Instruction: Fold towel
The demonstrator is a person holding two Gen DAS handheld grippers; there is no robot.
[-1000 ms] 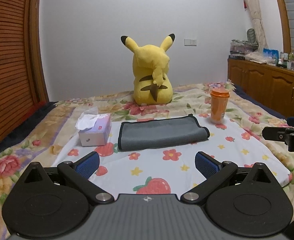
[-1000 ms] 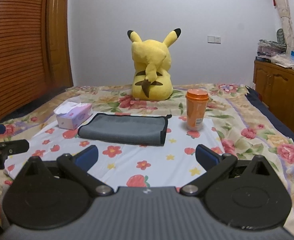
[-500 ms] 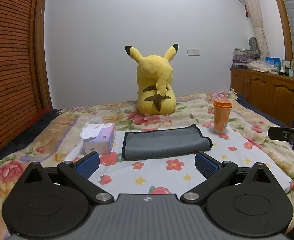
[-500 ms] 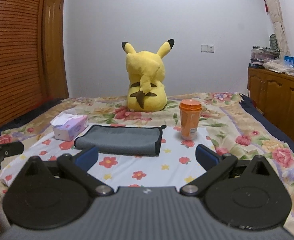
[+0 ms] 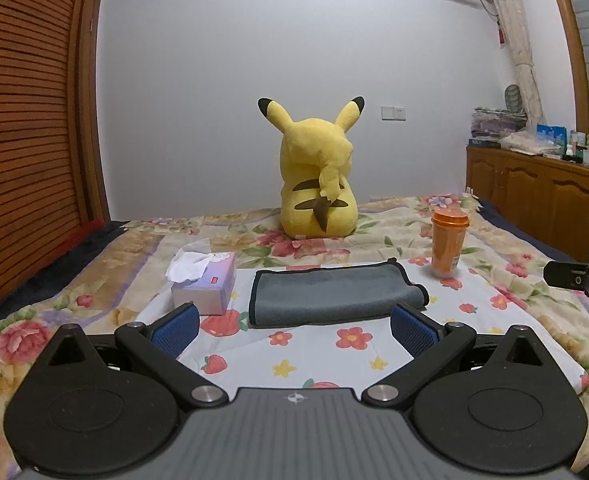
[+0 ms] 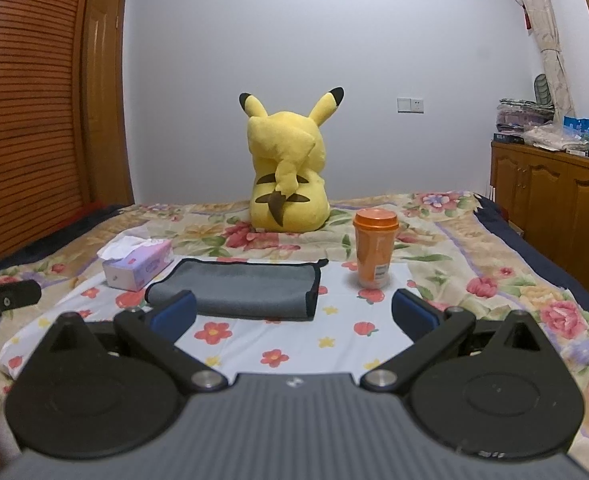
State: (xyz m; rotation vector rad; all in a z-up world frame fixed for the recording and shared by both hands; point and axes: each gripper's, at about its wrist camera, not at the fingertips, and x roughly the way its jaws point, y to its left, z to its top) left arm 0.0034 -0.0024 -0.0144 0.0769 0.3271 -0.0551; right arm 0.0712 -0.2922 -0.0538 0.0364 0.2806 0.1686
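Observation:
A grey towel with a dark border (image 5: 334,294) lies folded flat on the white flowered sheet (image 5: 318,356) in the middle of the bed; it also shows in the right wrist view (image 6: 242,288). My left gripper (image 5: 294,330) is open and empty, held above the sheet in front of the towel. My right gripper (image 6: 294,314) is open and empty, in front of the towel and to its right. Each gripper shows at the edge of the other's view, the right gripper (image 5: 582,276) and the left gripper (image 6: 2,300).
A tissue box (image 5: 206,282) sits left of the towel, an orange cup with a lid (image 5: 448,242) right of it. A yellow plush toy (image 5: 318,184) sits behind. A wooden cabinet (image 5: 542,196) lines the right wall, a slatted wooden wall (image 5: 26,120) the left.
Both grippers have tilted up and drawn back a little, so the towel and bed sit lower in both views. The towel has not moved. Both stay open.

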